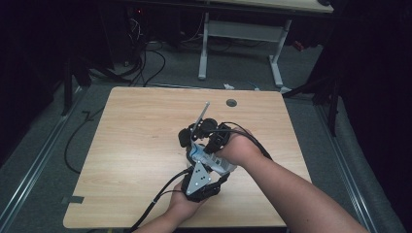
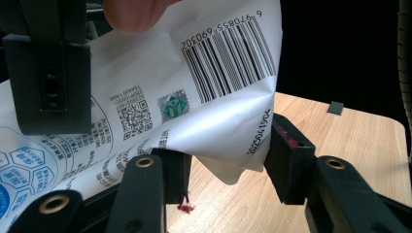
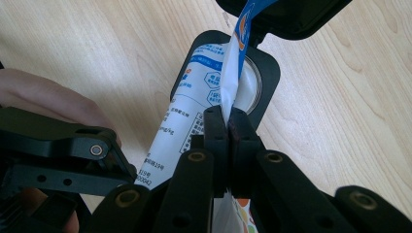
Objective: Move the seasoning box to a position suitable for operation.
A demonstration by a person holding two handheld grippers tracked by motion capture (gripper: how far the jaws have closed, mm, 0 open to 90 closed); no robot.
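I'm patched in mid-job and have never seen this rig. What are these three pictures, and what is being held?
There is no robot arm here: a person holds a handheld two-jaw gripper in each hand over a wooden table. The high view looks down from above; the other two come from cameras riding on the grippers, looking along their black jaws.

The left gripper has its jaws on either side of a white printed packet with a barcode; whether they press on it I cannot tell.

The right gripper is shut on a thin edge of that packet. A black scale lies on the table beneath.
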